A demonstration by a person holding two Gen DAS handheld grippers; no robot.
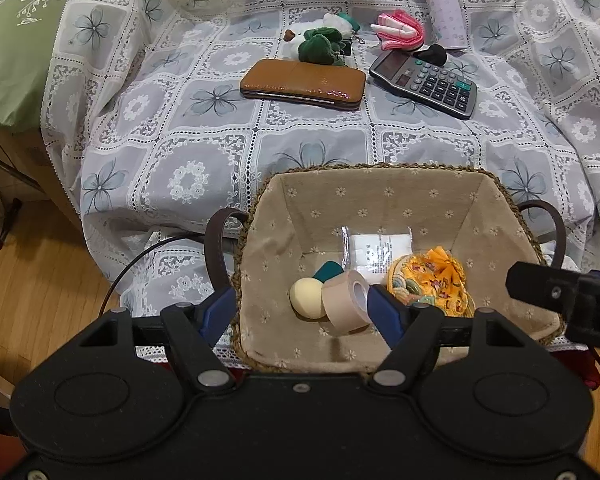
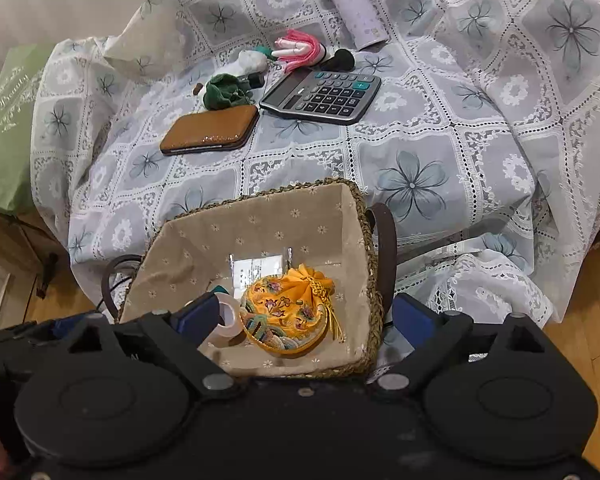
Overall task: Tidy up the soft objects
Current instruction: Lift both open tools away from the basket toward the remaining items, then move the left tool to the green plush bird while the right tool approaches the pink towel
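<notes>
The lined basket (image 1: 384, 196) at lower centre of both views holds a yellow embroidered pouch (image 2: 288, 312), tape roll (image 1: 346, 300), cream sponge (image 1: 306, 296), teal sponge (image 1: 329, 271) and a plastic-wrapped white packet (image 1: 380, 250) with unreadable print. The green bag (image 1: 20, 40) at upper left reads "Beauty". Both the left gripper (image 1: 300, 312) and right gripper (image 2: 304, 316) have jaws spread wide, empty.
</notes>
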